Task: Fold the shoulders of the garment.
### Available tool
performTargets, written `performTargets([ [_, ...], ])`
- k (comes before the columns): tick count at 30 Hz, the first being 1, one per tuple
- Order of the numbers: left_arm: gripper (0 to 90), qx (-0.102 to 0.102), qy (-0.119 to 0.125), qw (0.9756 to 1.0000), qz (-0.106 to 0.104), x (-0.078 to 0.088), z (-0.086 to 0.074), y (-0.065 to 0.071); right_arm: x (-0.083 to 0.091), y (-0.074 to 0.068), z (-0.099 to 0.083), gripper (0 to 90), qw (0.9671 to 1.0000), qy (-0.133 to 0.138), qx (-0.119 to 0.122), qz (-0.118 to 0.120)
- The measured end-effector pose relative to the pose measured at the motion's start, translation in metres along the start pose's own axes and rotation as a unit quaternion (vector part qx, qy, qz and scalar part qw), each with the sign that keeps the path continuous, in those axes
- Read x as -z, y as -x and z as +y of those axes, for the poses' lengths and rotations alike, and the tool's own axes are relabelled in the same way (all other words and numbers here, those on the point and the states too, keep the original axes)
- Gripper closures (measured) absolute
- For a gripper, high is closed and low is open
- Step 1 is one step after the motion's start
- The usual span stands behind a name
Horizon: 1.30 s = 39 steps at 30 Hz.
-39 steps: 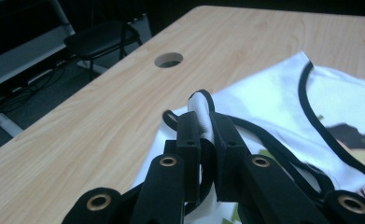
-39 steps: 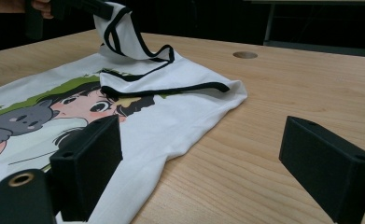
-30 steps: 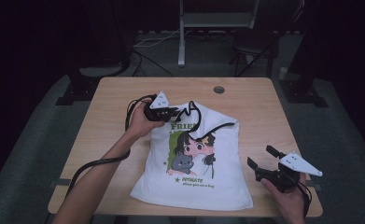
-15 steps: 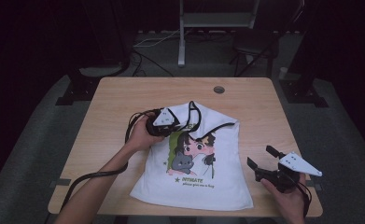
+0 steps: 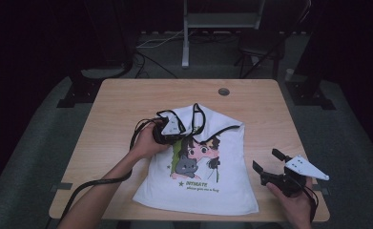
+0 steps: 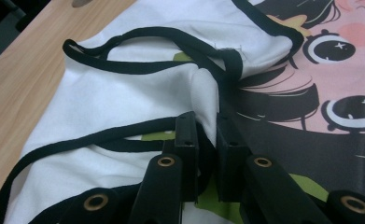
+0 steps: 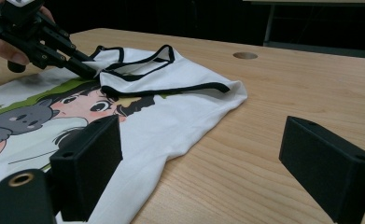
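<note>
On the desk, my left hand-held gripper pinches the shirt fold at its top; the hem runs toward me, my right hand-held gripper gapes alongside.
</note>
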<state>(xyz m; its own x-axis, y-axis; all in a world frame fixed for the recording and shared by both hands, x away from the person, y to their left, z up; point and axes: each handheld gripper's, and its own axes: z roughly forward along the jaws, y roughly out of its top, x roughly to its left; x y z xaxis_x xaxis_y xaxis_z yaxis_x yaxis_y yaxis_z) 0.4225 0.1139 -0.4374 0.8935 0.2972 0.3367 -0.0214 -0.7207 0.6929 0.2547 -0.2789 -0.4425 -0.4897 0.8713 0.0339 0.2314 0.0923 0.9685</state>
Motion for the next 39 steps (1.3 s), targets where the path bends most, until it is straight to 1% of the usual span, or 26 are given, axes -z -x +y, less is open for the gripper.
performTargets([
  [16, 81.3, -0.004, 0.004, 1.0, 0.0, -0.0004, 0.0031, 0.0047, 0.0001, 0.0, 0.0, 12.6, 1.0, 0.0, 0.0, 0.001],
  [20, 80.5, -0.015, -0.004, 0.9999, 0.006, -0.0014, 0.0033, 0.0066, 0.0002, -0.0003, -0.0001, 12.6, 1.0, 0.0, 0.002, 0.001],
  [24, 80.3, -0.017, -0.005, 0.9998, 0.011, -0.0023, 0.0042, 0.0083, 0.0, 0.0, 0.0, 12.6, 1.0, 0.0, 0.001, 0.001],
  [31, 80.0, -0.015, -0.006, 0.9998, 0.01, -0.0018, 0.0041, 0.0086, 0.0001, -0.0003, 0.0, 12.6, 1.0, 0.0, 0.002, 0.001],
  [35, 78.7, -0.004, -0.004, 0.9999, 0.012, -0.0021, 0.0033, 0.0081, 0.0, -0.0005, 0.0, 12.6, 1.0, -0.001, 0.003, 0.001],
  [39, 74.5, 0.008, -0.002, 0.9999, 0.014, -0.0019, 0.0028, 0.0069, 0.0, -0.0005, 0.0, 12.6, 1.0, -0.001, 0.003, 0.001],
])
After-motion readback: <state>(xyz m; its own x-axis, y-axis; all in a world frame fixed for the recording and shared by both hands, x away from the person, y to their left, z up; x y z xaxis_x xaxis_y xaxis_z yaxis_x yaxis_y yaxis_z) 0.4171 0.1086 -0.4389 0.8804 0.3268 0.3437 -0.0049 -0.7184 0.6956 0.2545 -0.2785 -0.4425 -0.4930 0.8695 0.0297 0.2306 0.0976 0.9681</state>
